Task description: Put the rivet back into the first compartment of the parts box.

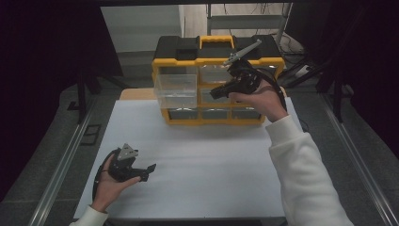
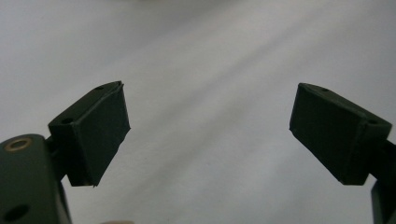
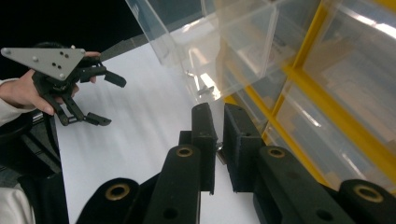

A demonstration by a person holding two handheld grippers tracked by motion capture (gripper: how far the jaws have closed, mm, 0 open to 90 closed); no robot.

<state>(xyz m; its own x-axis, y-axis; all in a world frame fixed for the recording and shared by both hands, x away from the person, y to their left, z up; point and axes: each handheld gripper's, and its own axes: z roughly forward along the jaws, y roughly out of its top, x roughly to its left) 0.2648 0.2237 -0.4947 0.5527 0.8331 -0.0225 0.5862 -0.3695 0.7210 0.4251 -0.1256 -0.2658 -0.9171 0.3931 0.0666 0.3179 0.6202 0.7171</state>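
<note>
Far side of the counter (image 1: 211, 160): a yellow-and-black drawer cabinet (image 1: 197, 61), with its upper-left clear drawer (image 1: 176, 89) pulled well out and hanging past the frame.

Right tool (image 1: 214, 92) up against the cabinet front, just beside that open drawer, at the middle column. Seen along the right tool (image 3: 219, 140) itself, jaws pressed nearly together with only a sliver of gap. Something small and pale sits in the gap, too unclear to tell whether it is pinched. The clear drawer (image 3: 187, 46) looms just above and ahead.

Left tool (image 1: 149, 172) low over bare counter near the front left, well apart from the cabinet, jaws spread wide and holding nothing (image 2: 210, 135).

Likely step: working a drawer by its front lip. To do it well:
- Square the jaws to the lip before squeezing; clear plastic slips easily.
- Pull or push straight along the drawer's run, never sideways, to avoid jamming.
- Mind the overhanging drawer, which could tip or be knocked.
- Bring the idle left tool in to steady the cabinet if it slides.
</note>
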